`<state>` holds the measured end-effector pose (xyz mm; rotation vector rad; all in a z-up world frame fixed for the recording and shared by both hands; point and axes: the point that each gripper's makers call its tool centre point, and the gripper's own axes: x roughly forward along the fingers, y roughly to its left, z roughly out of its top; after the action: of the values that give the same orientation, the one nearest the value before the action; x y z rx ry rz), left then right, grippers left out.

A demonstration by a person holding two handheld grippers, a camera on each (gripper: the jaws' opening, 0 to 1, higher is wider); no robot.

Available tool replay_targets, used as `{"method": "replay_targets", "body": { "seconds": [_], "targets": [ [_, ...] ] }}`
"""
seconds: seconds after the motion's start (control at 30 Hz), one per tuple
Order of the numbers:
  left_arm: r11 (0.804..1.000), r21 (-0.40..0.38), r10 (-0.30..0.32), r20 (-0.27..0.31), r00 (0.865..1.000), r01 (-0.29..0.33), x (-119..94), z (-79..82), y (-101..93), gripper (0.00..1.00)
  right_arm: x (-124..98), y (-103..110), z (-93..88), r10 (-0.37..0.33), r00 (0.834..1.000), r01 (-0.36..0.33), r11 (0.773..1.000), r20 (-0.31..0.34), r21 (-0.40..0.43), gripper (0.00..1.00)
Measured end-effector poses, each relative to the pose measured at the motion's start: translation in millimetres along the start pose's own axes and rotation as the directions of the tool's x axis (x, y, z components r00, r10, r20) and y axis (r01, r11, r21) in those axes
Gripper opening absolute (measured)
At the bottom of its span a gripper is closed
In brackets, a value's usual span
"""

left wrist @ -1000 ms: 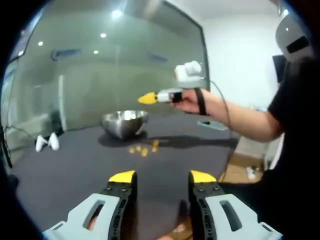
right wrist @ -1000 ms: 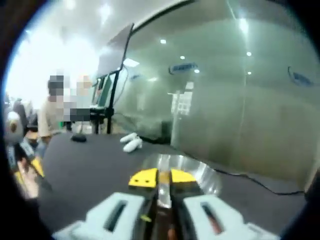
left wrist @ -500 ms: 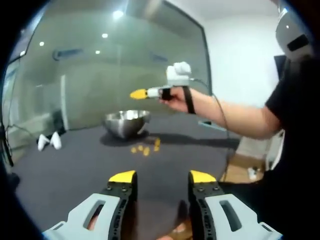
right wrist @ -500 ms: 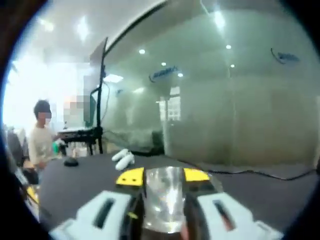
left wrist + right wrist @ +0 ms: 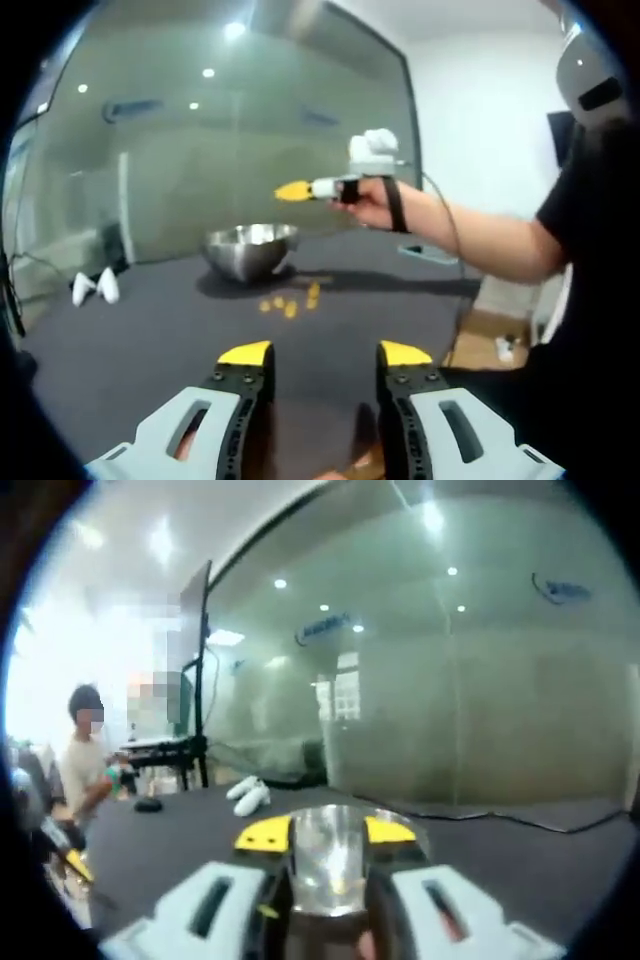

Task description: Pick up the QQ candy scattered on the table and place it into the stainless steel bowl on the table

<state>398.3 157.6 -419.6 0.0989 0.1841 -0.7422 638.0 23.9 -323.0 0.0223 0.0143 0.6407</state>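
Observation:
A stainless steel bowl [image 5: 250, 248] stands on the dark table [image 5: 150, 340], with several yellow QQ candies [image 5: 290, 303] scattered just in front of it. My left gripper [image 5: 325, 355] hovers open and empty above the near part of the table. My right gripper [image 5: 294, 190], held in a hand, floats above and slightly right of the bowl. In the right gripper view my right gripper [image 5: 326, 832] is open, and the bowl [image 5: 325, 865] shows through the gap between its yellow tips. Nothing is held between them.
Two white objects [image 5: 95, 288] lie at the table's far left, also seen as white objects [image 5: 248, 795] in the right gripper view. A flat pale item [image 5: 425, 250] lies on the right. A glass wall runs behind. A person [image 5: 85, 765] stands beyond the table.
My right gripper went from shut to open above the bowl. It swung left over the bowl, then back right. My left gripper stayed open and still.

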Motion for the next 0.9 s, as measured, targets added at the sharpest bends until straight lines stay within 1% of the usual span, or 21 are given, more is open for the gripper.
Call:
{"method": "replay_targets", "body": {
  "seconds": [0.03, 0.07, 0.17, 0.23, 0.33, 0.37, 0.43, 0.5, 0.57, 0.63, 0.7, 0.77, 0.83, 0.9],
  "targets": [
    [1.000, 0.002, -0.001, 0.000, 1.000, 0.001, 0.1, 0.3, -0.5, 0.42, -7.9, 3.9, 0.8, 0.024, 0.999, -0.024, 1.000, 0.023, 0.009, 0.25],
    [1.000, 0.005, -0.001, 0.002, 1.000, 0.001, -0.2, 1.0, -1.0, 0.42, -17.1, 5.7, -3.3, 0.036, 0.999, -0.037, 0.999, 0.029, 0.021, 0.24],
    [1.000, 0.006, -0.005, 0.009, 1.000, 0.005, -0.2, 3.2, -2.5, 0.42, -42.5, 5.6, -26.2, 0.053, 0.999, -0.053, 0.998, -0.001, 0.039, 0.24],
    [1.000, 0.013, -0.010, 0.006, 1.000, 0.010, 0.3, 3.2, -3.5, 0.42, -60.7, 5.3, -43.6, 0.053, 0.998, -0.051, 0.998, -0.044, 0.039, 0.24],
    [1.000, 0.017, -0.016, -0.001, 1.000, 0.016, 2.5, 1.0, -4.1, 0.42, -84.1, 2.8, -60.1, 0.073, 0.995, -0.068, 0.995, -0.068, 0.079, 0.24],
    [1.000, 0.017, -0.016, -0.003, 1.000, 0.016, 3.5, 0.0, -4.0, 0.42, -92.0, 2.5, -65.6, 0.075, 0.994, -0.069, 0.994, -0.081, 0.081, 0.23],
    [1.000, 0.013, -0.016, -0.004, 1.000, 0.016, 5.1, -1.1, -4.4, 0.42, -107.7, 1.8, -75.8, 0.067, 0.992, -0.061, 0.996, -0.105, 0.057, 0.22],
    [1.000, 0.009, -0.020, -0.004, 1.000, 0.021, 7.3, -1.7, -6.3, 0.42, -121.3, -4.1, -81.0, 0.034, 0.993, -0.033, 0.999, -0.116, 0.011, 0.21],
    [0.999, 0.019, -0.032, -0.014, 0.999, 0.032, 10.1, -4.1, -9.7, 0.42, -132.8, -8.4, -77.2, 0.013, 0.996, -0.016, 0.999, -0.093, -0.039, 0.20],
    [0.999, 0.031, -0.034, -0.018, 0.999, 0.035, 12.3, -4.8, -10.9, 0.42, -144.5, -8.0, -76.3, 0.026, 0.996, -0.029, 0.999, -0.086, -0.027, 0.20],
    [0.999, 0.031, -0.034, -0.013, 0.999, 0.034, 14.5, -2.8, -10.9, 0.42, -149.7, -4.7, -79.8, 0.039, 0.995, -0.041, 0.999, -0.093, -0.020, 0.20],
    [0.999, 0.028, -0.035, 0.000, 0.999, 0.035, 16.2, 0.6, -12.2, 0.42, -152.9, -3.9, -92.8, 0.040, 0.990, -0.048, 0.997, -0.134, -0.056, 0.20],
    [0.999, 0.032, -0.042, 0.007, 0.999, 0.042, 17.7, 2.6, -14.5, 0.42, -154.3, -3.3, -107.9, 0.035, 0.980, -0.046, 0.997, -0.194, -0.057, 0.20],
    [0.998, 0.035, -0.045, 0.008, 0.999, 0.045, 18.9, 3.3, -15.8, 0.42, -151.7, -0.1, -109.4, 0.041, 0.981, -0.054, 0.996, -0.187, -0.064, 0.20]
  ]
}}
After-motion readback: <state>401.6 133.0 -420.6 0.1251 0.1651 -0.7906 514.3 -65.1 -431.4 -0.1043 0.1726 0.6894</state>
